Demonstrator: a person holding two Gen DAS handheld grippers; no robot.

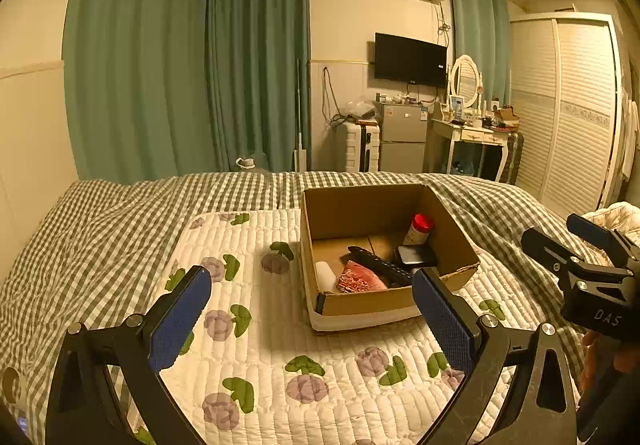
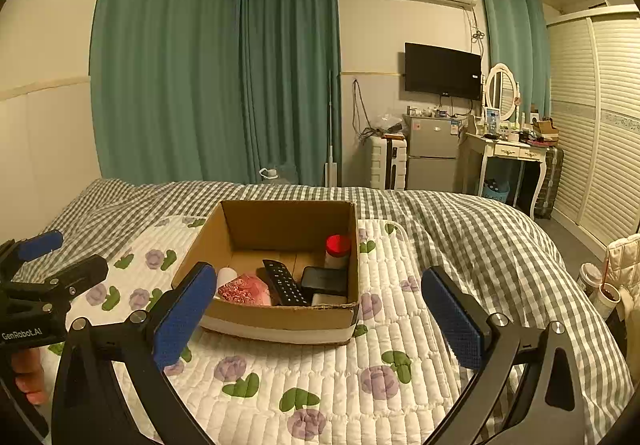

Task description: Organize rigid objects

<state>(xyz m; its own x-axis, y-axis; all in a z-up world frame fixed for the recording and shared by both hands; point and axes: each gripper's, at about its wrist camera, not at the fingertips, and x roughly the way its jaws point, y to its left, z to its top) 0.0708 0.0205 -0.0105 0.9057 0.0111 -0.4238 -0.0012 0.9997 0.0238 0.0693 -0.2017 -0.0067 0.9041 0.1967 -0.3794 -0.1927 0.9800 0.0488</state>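
Left gripper (image 1: pixel 312 319): fingers wide apart, nothing between the blue pads (image 1: pixel 180 319), hovering over the quilt (image 1: pixel 280 345). Right gripper (image 2: pixel 320 319): same, fingers spread, empty, pads (image 2: pixel 452 319) clear of everything.

Box (image 2: pixel 280 315) sits open on the quilt just ahead of both grippers, touching neither. In the left view it lies ahead and right of centre; in the right view ahead and left of centre, its near-left corner behind the left pad.

Inside the box: remote (image 2: pixel 285 282) lying diagonally in the middle, pink patterned item (image 2: pixel 242 291) left of it, white cylinder (image 2: pixel 226 277) at the far left, black case (image 2: pixel 325 280) right of the remote, red-capped bottle (image 2: pixel 337 251) upright in the back right corner.

Each gripper shows at the edge of the other's view, with fingers of a hand (image 2: pixel 28 377) on the handle.

Quilt lies on a checked bed cover (image 1: pixel 80 229). Behind: green curtains (image 1: pixel 180 65), TV (image 1: pixel 410 59), fridge (image 1: pixel 402 137).
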